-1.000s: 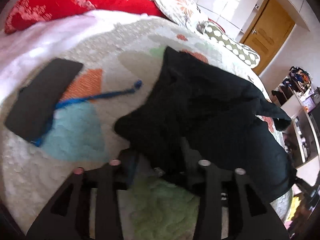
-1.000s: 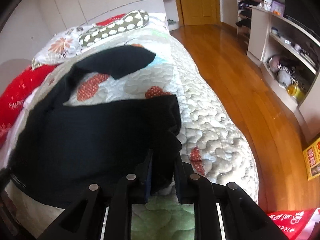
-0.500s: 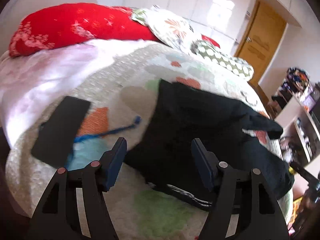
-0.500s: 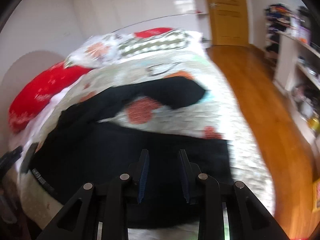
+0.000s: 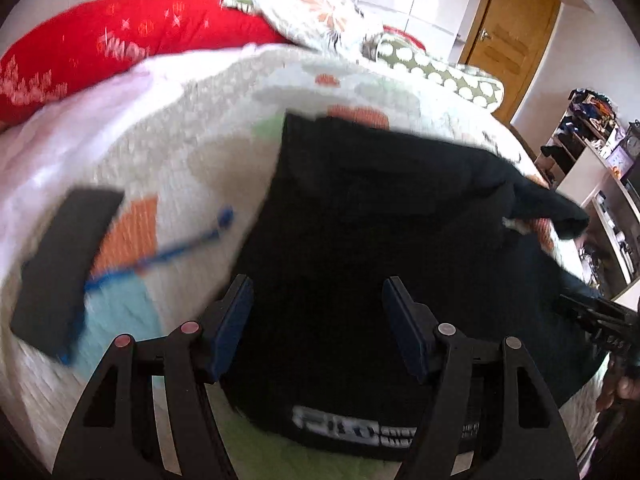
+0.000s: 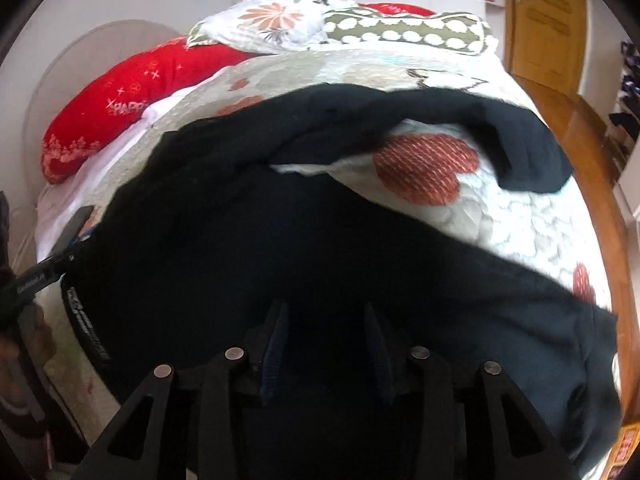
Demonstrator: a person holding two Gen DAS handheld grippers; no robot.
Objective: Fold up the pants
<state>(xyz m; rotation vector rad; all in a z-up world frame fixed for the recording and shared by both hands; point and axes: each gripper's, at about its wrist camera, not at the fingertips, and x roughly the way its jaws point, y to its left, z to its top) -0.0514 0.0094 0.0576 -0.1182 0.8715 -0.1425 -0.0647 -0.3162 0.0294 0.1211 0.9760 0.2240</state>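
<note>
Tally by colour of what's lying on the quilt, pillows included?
Black: 2, pants and a flat slab
Red: 1, long cushion
Blue: 1, cord
Floral white: 1, pillow
Green with white dots: 1, pillow
Total: 6

Black pants (image 5: 380,216) with white-lettered waistband; red starred pillow (image 5: 120,40); green white-dotted cushion (image 6: 404,30); blue-padded tongs (image 5: 318,320).

Black pants (image 6: 304,240) lay spread flat across quilted bed, not yet folded. Waistband w/ white lettering (image 5: 352,432) sat at near edge; one leg ran to the far side, its end bent over, the other lay along near edge.
</note>
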